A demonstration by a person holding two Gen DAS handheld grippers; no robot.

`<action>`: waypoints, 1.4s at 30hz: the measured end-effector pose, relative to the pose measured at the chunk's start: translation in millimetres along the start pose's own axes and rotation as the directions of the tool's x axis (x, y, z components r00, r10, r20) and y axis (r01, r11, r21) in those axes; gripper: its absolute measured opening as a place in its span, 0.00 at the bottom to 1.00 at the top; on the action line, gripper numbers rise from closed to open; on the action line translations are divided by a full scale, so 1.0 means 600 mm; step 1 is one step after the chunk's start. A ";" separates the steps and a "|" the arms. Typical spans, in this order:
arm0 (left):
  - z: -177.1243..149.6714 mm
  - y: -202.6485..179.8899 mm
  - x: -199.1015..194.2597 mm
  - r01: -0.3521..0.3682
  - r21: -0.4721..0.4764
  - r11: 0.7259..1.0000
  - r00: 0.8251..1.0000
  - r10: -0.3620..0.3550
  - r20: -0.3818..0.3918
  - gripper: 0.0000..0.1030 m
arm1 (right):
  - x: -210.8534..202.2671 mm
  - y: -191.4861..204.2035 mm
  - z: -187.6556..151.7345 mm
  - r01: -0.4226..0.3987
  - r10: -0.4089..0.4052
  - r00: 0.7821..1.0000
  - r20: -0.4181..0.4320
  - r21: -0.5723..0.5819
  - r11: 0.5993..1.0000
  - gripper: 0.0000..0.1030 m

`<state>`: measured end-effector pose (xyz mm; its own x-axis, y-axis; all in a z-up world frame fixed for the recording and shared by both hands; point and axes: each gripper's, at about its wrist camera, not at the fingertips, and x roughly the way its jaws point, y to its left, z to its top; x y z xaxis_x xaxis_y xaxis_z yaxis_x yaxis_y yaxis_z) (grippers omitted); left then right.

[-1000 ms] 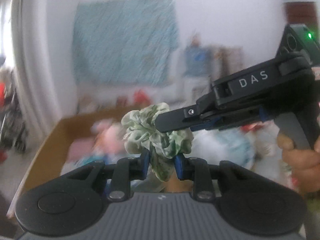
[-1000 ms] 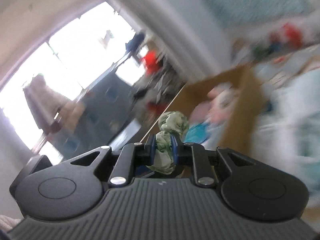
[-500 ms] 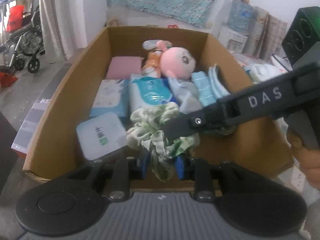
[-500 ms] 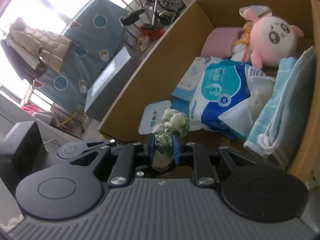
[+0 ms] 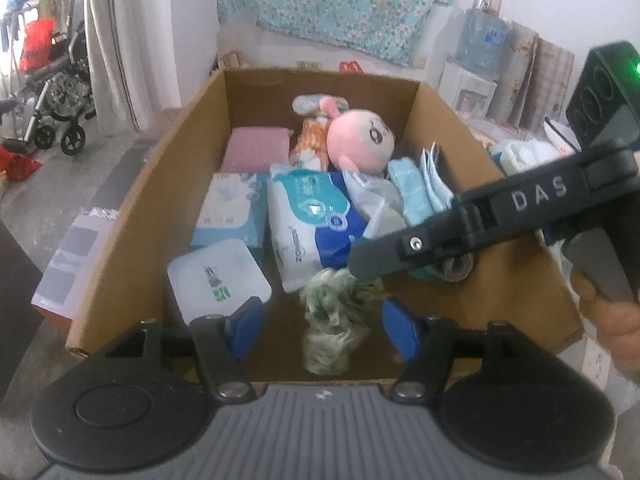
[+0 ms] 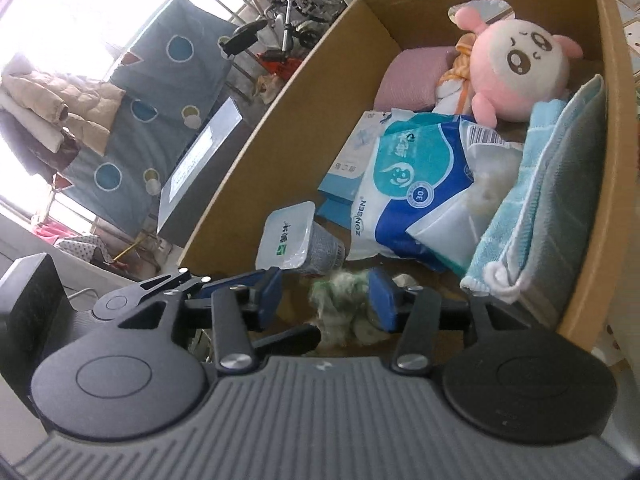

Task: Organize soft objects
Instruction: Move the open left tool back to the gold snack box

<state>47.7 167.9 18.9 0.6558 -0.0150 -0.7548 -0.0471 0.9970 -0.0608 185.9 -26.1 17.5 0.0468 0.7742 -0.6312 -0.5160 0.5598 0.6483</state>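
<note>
A green-and-white scrunchie (image 5: 334, 320) lies in the near end of a cardboard box (image 5: 156, 200); it also shows in the right wrist view (image 6: 344, 304). My left gripper (image 5: 320, 330) is open, its blue pads either side of the scrunchie and apart from it. My right gripper (image 6: 326, 296) is open too, straddling the scrunchie; its arm reaches in from the right in the left wrist view (image 5: 460, 232). The box (image 6: 256, 152) holds a pink plush doll (image 5: 360, 140), wipes packs (image 5: 308, 220), a blue towel (image 6: 532, 208) and a pink pad (image 5: 256, 152).
A white lidded tub (image 5: 218, 276) sits at the box's near left. A wheelchair (image 5: 56, 96) and curtain stand to the left. Water bottle and clutter lie at the back right. A flat package (image 5: 76, 256) lies left of the box.
Both grippers came down over the box with the scrunchie, then both opened. The scrunchie dropped free into the box's near end.
</note>
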 end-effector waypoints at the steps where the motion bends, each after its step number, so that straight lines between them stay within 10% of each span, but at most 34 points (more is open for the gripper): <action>1: 0.001 -0.001 -0.003 -0.007 0.000 1.000 1.000 0.007 0.012 0.67 | -0.001 0.000 0.000 -0.002 0.002 1.000 0.004 -0.003 1.000 0.48; 11: 0.010 -0.035 -0.078 -0.014 0.008 1.000 0.986 0.012 0.169 0.71 | -0.124 -0.003 -0.030 -0.136 0.133 0.978 0.161 0.009 0.991 0.51; 16: 0.005 -0.104 -0.114 0.122 0.072 0.990 0.948 -0.138 0.287 0.78 | -0.257 -0.028 -0.081 -0.195 0.184 0.926 0.329 -0.002 0.981 0.59; 21: -0.009 -0.219 -0.108 0.308 0.224 0.925 0.875 -0.368 0.314 0.83 | -0.403 -0.080 -0.150 -0.081 0.043 0.848 0.527 0.049 0.996 0.70; 27: -0.037 -0.377 -0.031 0.411 0.388 0.825 0.848 -0.502 0.170 0.83 | -0.515 -0.167 -0.215 0.047 -0.154 0.781 0.605 0.188 0.981 0.70; 33: -0.061 -0.495 0.065 0.447 0.444 0.776 0.838 -0.537 0.096 0.71 | -0.521 -0.278 -0.228 0.143 -0.299 0.787 0.540 0.311 0.939 0.70; 42: -0.062 -0.550 0.151 0.417 0.359 0.835 0.881 -0.469 0.068 0.54 | -0.465 -0.476 -0.183 0.066 -0.315 0.828 0.464 0.478 0.876 0.68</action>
<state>94.6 -165.3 -53.9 0.6511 -0.4756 -0.5915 0.5048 0.8533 -0.1305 226.3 -434.7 -38.2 0.5988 0.6013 -0.5291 -0.0405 0.6825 0.7298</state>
